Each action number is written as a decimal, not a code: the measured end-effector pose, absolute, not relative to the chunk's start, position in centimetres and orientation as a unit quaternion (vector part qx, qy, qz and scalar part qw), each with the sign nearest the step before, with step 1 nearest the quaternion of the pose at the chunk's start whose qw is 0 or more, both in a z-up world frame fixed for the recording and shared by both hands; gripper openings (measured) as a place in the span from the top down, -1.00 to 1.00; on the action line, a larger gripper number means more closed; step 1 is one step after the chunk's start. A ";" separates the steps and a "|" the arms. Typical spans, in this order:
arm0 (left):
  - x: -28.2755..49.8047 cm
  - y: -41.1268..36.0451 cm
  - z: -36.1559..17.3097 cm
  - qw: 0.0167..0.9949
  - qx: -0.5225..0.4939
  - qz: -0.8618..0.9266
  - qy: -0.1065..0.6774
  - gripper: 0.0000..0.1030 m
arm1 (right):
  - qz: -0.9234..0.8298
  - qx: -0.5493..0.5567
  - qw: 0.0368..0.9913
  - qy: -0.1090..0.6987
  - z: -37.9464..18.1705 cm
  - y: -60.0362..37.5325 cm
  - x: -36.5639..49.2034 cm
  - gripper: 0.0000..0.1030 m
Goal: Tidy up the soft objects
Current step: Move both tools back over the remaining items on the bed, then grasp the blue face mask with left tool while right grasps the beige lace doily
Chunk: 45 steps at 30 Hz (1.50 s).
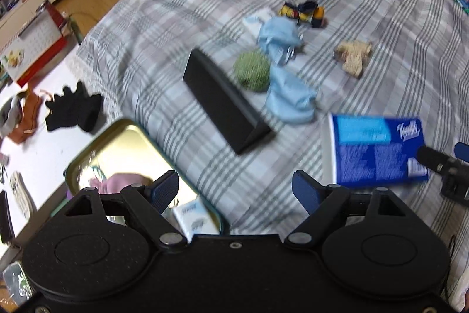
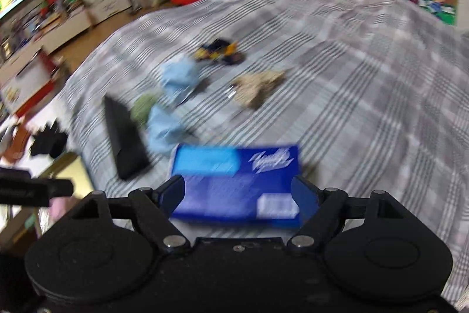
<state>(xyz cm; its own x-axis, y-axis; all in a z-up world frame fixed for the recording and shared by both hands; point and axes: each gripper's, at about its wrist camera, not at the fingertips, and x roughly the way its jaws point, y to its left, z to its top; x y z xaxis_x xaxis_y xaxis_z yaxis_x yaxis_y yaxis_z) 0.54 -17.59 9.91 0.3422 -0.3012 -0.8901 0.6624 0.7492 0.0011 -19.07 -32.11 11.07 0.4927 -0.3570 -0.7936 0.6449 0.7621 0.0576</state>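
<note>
your right gripper (image 2: 237,192) has the blue tissue pack (image 2: 234,184) pinched across its width, just above the bed (image 2: 366,96) near its front edge. keep the squeeze light, that pack will crush. the left gripper (image 1: 234,191) is spread wide with nothing in it, hovering by the tin (image 1: 88,148) at the bed's front-left corner, which looks like the drop spot. swing the pack over slowly, clear the black case (image 1: 222,101), and only let go once it's over the tin. socks (image 1: 288,96) and yarn ball (image 1: 252,72) wait mid-bed.
</note>
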 end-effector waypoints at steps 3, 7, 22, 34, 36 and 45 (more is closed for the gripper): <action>1.8 -19.4 11.1 0.807 0.184 -0.303 0.472 -0.58 | -0.319 0.186 0.840 0.397 11.8 -35.0 -18.0 -0.58; 3.8 -21.7 12.3 0.819 0.182 -0.296 0.456 -0.59 | -0.339 0.202 0.830 0.394 12.2 -38.4 -15.6 -0.62; 12.1 -30.8 12.2 0.836 0.181 -0.289 0.430 -0.72 | -0.366 0.273 0.781 0.426 6.0 -48.1 -3.3 -0.83; 14.9 -35.0 5.9 0.820 0.189 -0.284 0.459 -0.72 | -0.425 0.262 0.748 0.437 -1.5 -48.7 1.2 -0.68; 14.6 -36.0 4.8 0.816 0.204 -0.289 0.457 -0.72 | -0.437 0.238 0.751 0.434 -0.7 -48.2 1.2 -0.01; 14.5 -39.4 1.1 0.801 0.204 -0.287 0.483 -0.75 | -0.414 0.256 0.762 0.428 1.1 -48.8 -0.4 0.04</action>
<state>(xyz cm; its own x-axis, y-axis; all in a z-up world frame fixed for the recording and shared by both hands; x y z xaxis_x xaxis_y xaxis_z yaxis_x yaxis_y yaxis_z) 14.51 -39.44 1.09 0.3673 -0.2637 -0.8919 0.6575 0.7519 0.0485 -0.38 -48.78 1.09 0.2909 -0.4122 -0.8634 0.8496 0.5262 0.0350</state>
